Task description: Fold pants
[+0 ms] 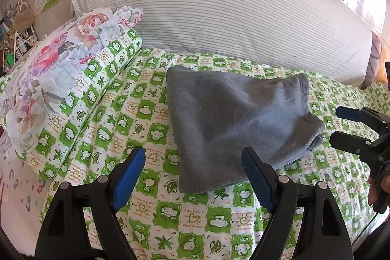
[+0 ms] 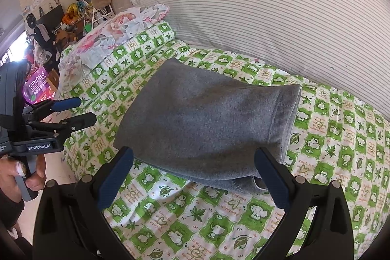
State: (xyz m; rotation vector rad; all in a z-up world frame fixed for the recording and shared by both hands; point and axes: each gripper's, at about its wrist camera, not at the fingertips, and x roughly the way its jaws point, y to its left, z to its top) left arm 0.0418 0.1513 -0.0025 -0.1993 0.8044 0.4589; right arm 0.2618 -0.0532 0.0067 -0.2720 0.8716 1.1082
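The grey fleece pants [image 1: 234, 123] lie folded into a compact stack on the green-and-white checked bedspread [image 1: 146, 216]; they also show in the right wrist view [image 2: 202, 123]. My left gripper [image 1: 193, 155] is open and empty, held just short of the stack's near-left edge. My right gripper [image 2: 193, 157] is open and empty at the stack's near edge; its right finger overlaps the front corner in the image. Each gripper shows in the other's view: the right one [image 1: 335, 126] at the far right, the left one [image 2: 85, 110] at the far left.
A floral pillow [image 1: 56, 79] lies at the left on a folded checked quilt. A big striped bolster [image 1: 219, 11] runs along the back. The bed's left edge drops to the floor, with cluttered shelves [image 2: 80, 16] beyond.
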